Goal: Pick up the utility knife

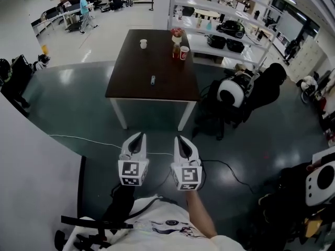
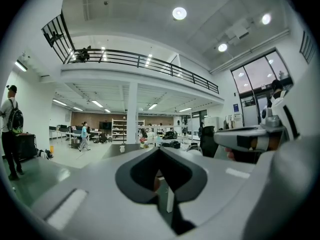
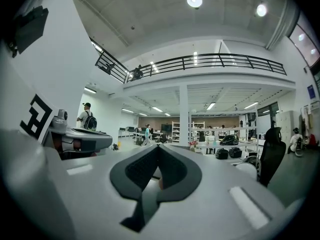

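In the head view, the left gripper [image 1: 138, 138] is held low in the frame, just left of centre, over the dark floor. Its fingers are closed together with nothing between them, as its own view confirms. The task is judged to be at its very start: nothing has been grasped, and the approach, the opening of the fingers and the pick itself all remain to be done. The dark table [image 1: 131, 72] stands in the upper centre of the frame, well apart from both grippers. A white cup [image 1: 143, 44] is seen at its far left. A small slim bluish object near its middle is taken to be the utility knife [image 1: 153, 80], lying flat and untouched. Further right on the table stand a bottle holding flowers [image 1: 177, 42] and a red cup [image 1: 184, 53]. The right gripper [image 1: 180, 139] is held beside the left one, its fingers likewise closed on nothing. No brand or lettering can be read anywhere; only the black-and-white square patterns on the marker cubes [image 1: 132, 172] are seen, and any print on the red cup is too small to make out.
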Tool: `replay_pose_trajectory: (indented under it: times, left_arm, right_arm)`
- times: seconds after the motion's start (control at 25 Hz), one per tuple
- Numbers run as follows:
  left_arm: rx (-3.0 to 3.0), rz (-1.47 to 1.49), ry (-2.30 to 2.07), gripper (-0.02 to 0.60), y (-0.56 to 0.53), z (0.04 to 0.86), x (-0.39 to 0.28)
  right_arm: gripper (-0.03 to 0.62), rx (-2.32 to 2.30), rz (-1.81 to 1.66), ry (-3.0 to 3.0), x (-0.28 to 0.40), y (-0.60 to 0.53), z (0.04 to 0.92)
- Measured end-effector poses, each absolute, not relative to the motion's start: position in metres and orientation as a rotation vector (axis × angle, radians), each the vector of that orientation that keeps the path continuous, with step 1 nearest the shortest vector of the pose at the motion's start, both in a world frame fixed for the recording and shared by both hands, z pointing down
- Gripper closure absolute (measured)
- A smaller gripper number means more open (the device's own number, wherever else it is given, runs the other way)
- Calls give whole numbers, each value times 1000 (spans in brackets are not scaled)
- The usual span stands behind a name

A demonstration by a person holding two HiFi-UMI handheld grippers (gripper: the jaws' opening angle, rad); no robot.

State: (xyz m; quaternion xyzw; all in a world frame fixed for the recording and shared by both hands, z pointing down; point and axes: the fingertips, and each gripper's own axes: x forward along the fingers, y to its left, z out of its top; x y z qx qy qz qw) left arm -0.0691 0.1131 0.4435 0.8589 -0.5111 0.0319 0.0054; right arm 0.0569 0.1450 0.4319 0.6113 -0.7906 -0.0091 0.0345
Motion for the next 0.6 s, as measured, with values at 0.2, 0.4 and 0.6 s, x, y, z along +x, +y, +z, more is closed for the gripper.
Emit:
replay_pose_trajectory:
  times: [0.2, 0.4, 0.6]
  left_arm:
    - [2676, 105, -1601, 584, 112, 447, -57]
    - [2655, 125, -1610, 584, 112, 452, -52]
    - [2628, 156, -1609, 583, 108, 460, -49]
  right_arm:
    - [594, 1857, -1, -2440, 64, 142, 439]
    - [594, 1829, 15, -2458, 66, 139, 440]
    - [594, 1810, 52, -2464, 70, 131, 447]
